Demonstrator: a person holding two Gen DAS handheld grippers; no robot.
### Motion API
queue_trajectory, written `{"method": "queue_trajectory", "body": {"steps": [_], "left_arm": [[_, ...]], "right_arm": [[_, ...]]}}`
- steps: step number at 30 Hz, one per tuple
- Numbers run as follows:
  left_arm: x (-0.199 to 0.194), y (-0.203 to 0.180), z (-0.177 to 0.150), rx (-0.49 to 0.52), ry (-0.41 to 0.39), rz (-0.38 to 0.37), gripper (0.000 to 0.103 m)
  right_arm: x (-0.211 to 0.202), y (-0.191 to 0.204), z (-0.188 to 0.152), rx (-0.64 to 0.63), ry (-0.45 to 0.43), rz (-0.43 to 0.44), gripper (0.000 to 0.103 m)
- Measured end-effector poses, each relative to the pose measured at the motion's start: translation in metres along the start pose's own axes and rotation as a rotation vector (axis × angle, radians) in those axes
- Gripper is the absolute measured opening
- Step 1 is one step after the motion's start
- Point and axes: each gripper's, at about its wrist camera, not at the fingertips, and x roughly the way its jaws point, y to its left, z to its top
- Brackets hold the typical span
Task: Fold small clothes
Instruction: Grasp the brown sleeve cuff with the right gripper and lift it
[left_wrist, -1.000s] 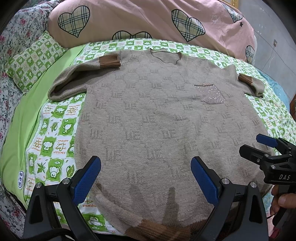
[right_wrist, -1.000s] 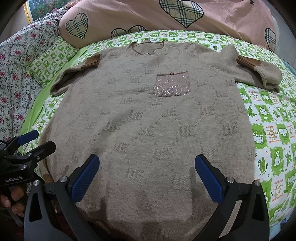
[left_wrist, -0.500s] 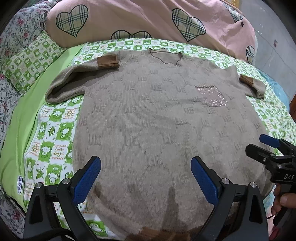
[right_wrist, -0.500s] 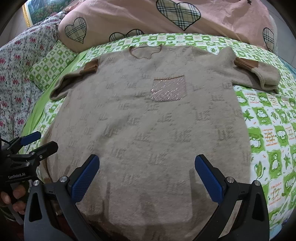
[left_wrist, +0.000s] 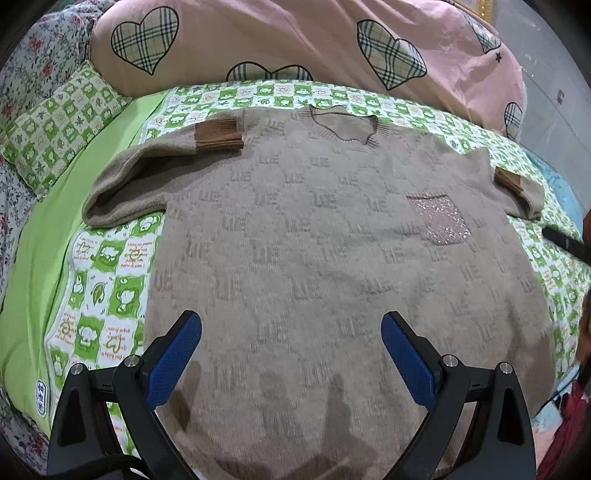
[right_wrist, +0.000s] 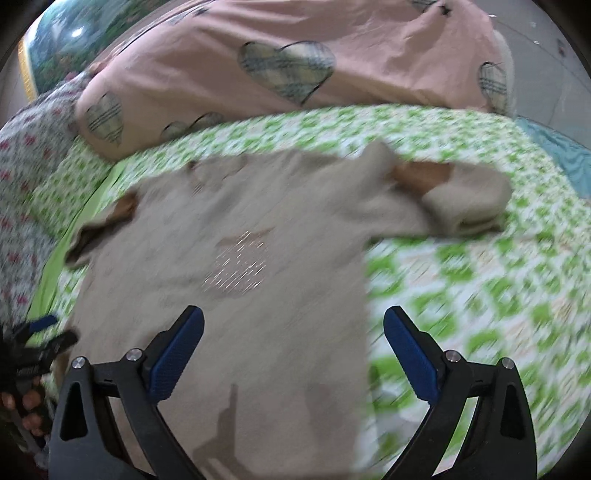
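Sweater lies flat, front up, on the bed, spread over the green checked sheet. Long axis runs straight ahead of both tools: hem nearest them, neckline at the far end toward the pink quilt. Both sleeves are folded back on themselves, with brown cuffs showing; left cuff rests at the shoulder, right cuff near the far right edge. Sparkly pocket sits ahead and to the right of the left tool.

Left tool: jaws wide apart, nothing between them, poised above the lower body of the sweater near the hem. Its shadow falls on the knit just below it.

Right tool: jaws wide apart, holding nothing. Right wrist view is motion-blurred. Its left finger is over the sweater, its right finger over bare sheet, so the sweater's right side edge passes between them. The folded right sleeve lies ahead and to the right of this tool.

No containers in view. Green checked pillow is far left of the left tool.
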Motion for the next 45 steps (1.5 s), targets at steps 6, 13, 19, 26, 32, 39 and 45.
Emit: {"method": "queue_trajectory", "body": {"steps": [6,13,19,26,32,39,45], "left_arm": [[0.014,0.002,0.005,-0.009,0.034,0.007,0.098],[0.032,0.0,0.008,-0.012,0.086,0.008,0.098],[0.041,0.001,0.014,-0.025,0.104,-0.003,0.098],[0.047,0.001,0.014,-0.033,0.113,-0.021,0.098],[0.042,0.016,0.013,-0.068,0.099,-0.018,0.098],[0.042,0.044,0.01,-0.126,0.093,0.007,0.098],[0.05,0.06,0.015,-0.164,0.099,-0.018,0.098]], "right_arm": [[0.03,-0.064,0.06,0.071,-0.016,-0.108,0.075],[0.09,-0.083,0.089,-0.025,0.083,-0.208,0.056],[0.107,-0.102,0.09,0.003,0.123,-0.229,0.009],[0.077,-0.058,0.1,0.079,-0.036,0.003,0.006],[0.083,0.039,0.107,0.034,-0.042,0.263,0.005],[0.118,0.148,0.097,-0.05,0.043,0.467,0.005],[0.154,0.198,0.085,-0.085,0.126,0.552,0.005]]}}
